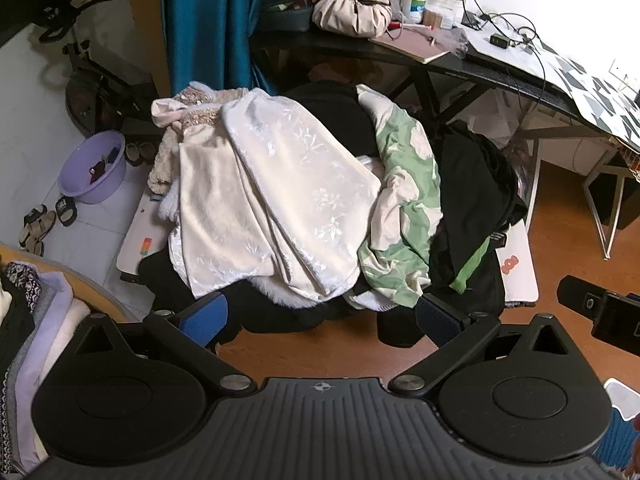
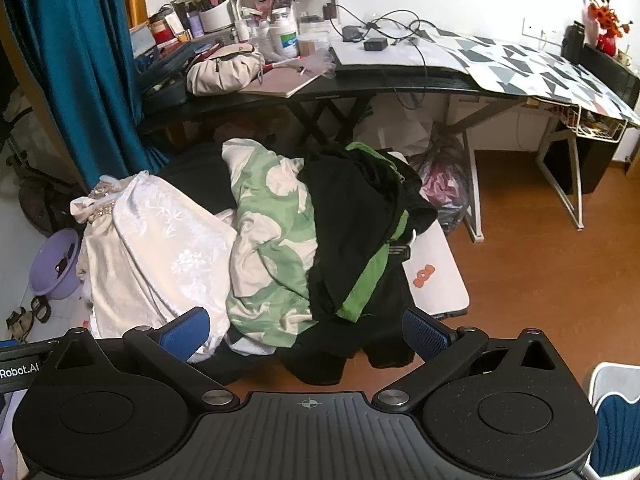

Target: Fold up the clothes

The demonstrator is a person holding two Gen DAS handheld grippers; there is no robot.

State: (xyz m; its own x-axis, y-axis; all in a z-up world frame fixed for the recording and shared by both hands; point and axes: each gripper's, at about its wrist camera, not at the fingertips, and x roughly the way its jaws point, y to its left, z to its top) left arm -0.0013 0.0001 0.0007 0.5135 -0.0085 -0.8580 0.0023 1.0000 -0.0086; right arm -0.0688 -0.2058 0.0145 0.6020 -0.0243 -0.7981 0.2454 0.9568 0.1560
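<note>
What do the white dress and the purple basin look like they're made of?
White dress: looks like satin or velvety jacquard, going by the soft sheen and woven leaf pattern; the exact fabric can't be told. Purple basin: most likely moulded plastic, with smooth, even colour and a thin rolled rim.

Left gripper (image 1: 320,314): jaws spread wide, nothing between them. Blue-padded fingertips (image 1: 208,314) hang in open air, touching nothing. Tilted steeply downward, nose toward the floor ahead. Black linkage arms splay out from the ribbed body to either side.

Right gripper (image 2: 306,330): jaws likewise at full spread, empty. Blue pads (image 2: 424,332) clear of any contact. Also angled downward.

The two grippers sit side by side, near each other. Part of the right one shows at the right edge of the left wrist view. No hand or sleeve visible.
</note>
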